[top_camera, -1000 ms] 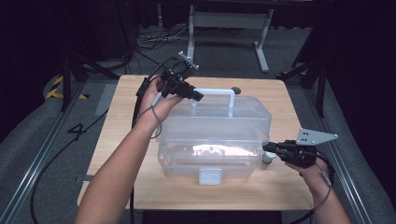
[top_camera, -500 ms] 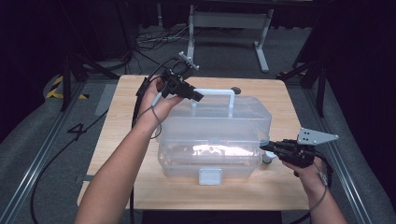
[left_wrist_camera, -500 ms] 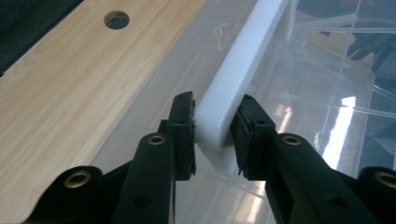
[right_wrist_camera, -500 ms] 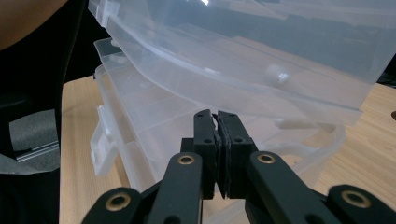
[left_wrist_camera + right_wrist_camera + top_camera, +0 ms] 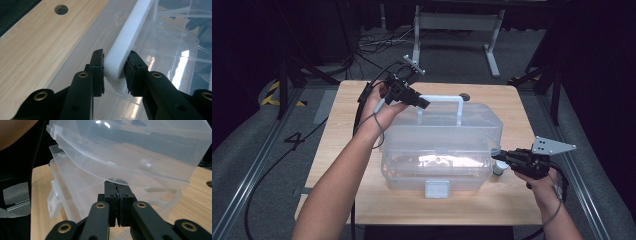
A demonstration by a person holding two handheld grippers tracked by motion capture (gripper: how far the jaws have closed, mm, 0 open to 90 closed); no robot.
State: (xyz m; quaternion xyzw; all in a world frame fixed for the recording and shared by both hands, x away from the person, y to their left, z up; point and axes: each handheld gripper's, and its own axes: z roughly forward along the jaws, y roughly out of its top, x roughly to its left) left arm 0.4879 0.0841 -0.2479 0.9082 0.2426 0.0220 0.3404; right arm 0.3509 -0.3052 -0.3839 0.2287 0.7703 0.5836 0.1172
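High view — clear plastic box [image 5: 442, 150] sits mid-bench [image 5: 337, 150]; left hand-held gripper [image 5: 424, 104] at the white handle [image 5: 439, 100], right hand-held gripper [image 5: 498, 157] at the box's right end.

Left gripper view — jaws straddle the handle, have just been opening; the left pad looks to touch it, a slight gap at the right.

Right gripper view — jaws pressed together under the raised lid's [image 5: 130, 152] edge, holding nothing I can make out.

Likely step: letting go of the handle. Next: draw the left clear.

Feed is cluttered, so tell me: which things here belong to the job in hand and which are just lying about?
In the job:
- clear storage box
- its white handle, between the left tongs, jaws just opened further
- right tongs, shut at the box's side

Lying about:
- small grey cap on the table
- floor cables
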